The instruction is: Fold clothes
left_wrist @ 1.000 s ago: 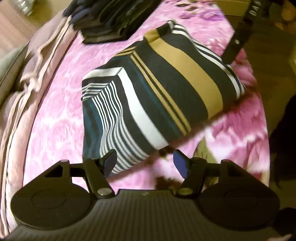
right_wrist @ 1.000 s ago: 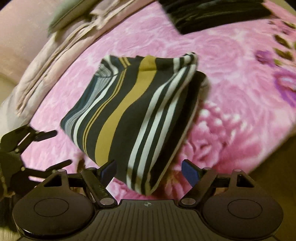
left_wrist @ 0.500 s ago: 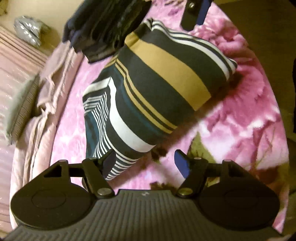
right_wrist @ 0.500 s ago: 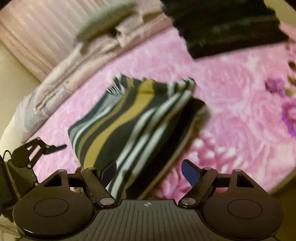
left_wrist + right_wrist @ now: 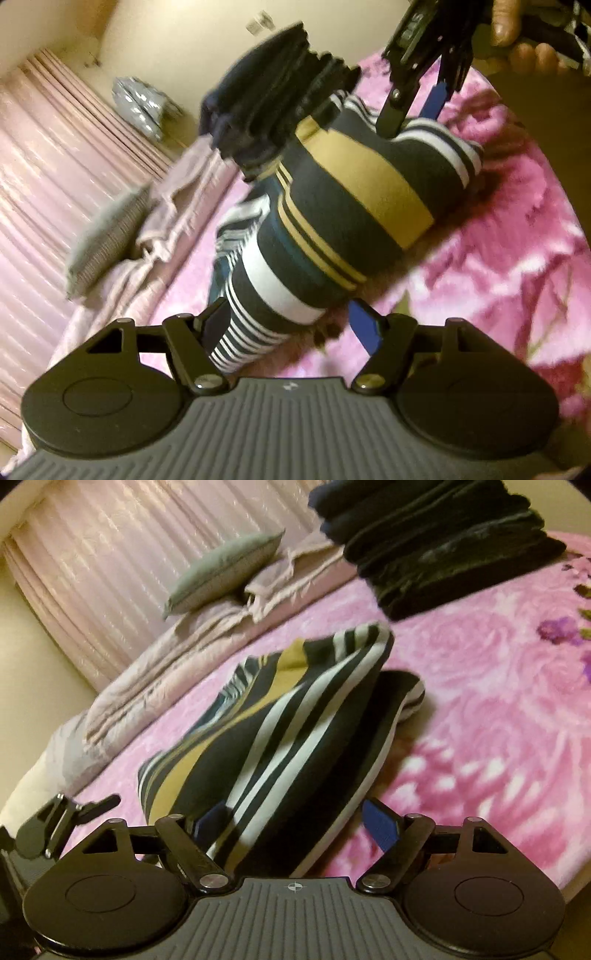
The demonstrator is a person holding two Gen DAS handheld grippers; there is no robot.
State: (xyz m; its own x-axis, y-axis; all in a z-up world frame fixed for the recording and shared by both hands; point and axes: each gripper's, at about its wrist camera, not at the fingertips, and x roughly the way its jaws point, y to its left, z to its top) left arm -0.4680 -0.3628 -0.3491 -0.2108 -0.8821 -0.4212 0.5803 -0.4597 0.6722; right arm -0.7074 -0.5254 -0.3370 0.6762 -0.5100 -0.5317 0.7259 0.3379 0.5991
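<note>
Astride striped garment [image 5: 332, 221]: both grippers, agape.

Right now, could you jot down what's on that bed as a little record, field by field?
surface: pink floral blanket
garment: folded striped garment, lying on the blanket
stack: dark folded clothes, behind the garment
pillow: grey pillow on pale bedding
left gripper: jaws open, around the garment's near end
right gripper: jaws open, around the garment's edge

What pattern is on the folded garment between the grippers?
The folded garment has dark navy, white and mustard stripes, clearest in the left wrist view.
</note>
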